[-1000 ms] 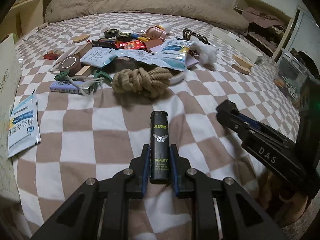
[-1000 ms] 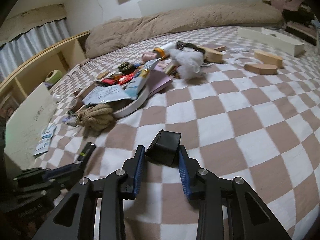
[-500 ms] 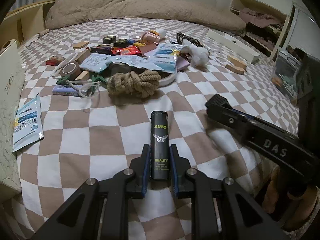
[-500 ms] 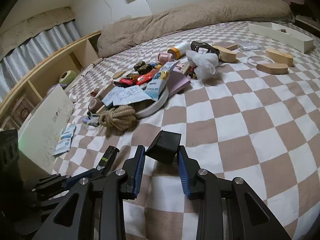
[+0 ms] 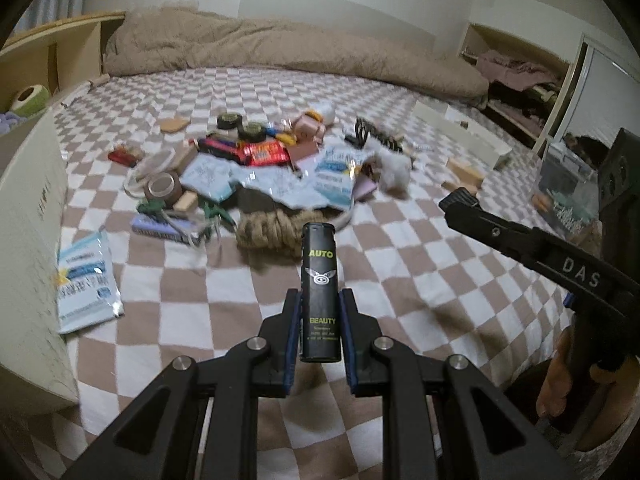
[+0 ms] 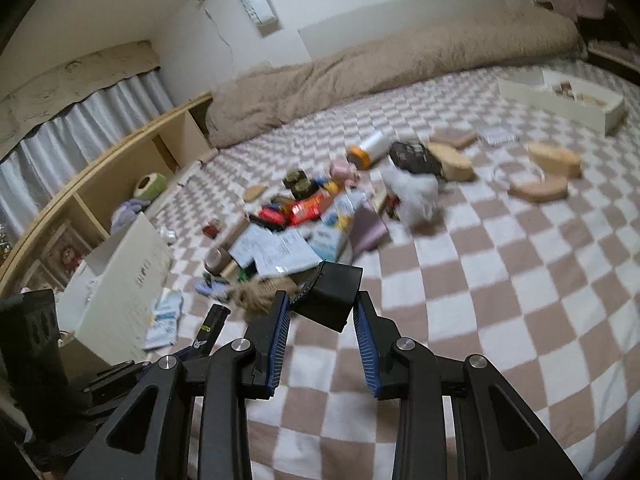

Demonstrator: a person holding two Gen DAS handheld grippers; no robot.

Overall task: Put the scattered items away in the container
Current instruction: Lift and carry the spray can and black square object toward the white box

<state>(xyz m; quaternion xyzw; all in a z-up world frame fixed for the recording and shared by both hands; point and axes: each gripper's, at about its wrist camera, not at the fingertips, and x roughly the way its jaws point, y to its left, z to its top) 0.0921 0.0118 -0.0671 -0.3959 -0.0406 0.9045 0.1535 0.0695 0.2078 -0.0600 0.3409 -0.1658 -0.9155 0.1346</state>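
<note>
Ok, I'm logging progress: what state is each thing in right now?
Left claw: shut on the black tube.
Black tube: held, off the bed.
Right claw: shut on the black box.
Black box: held, tilted.
White container: open-topped.
Rope: coiled, on the bed.

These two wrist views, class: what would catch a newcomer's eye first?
First, the black AUTO BEAUTY tube clamped in the left gripper, and the black box pinched, tilted, in the right gripper. Behind them, a jumbled pile of packets sits mid-way up the checkered bedspread.
</note>
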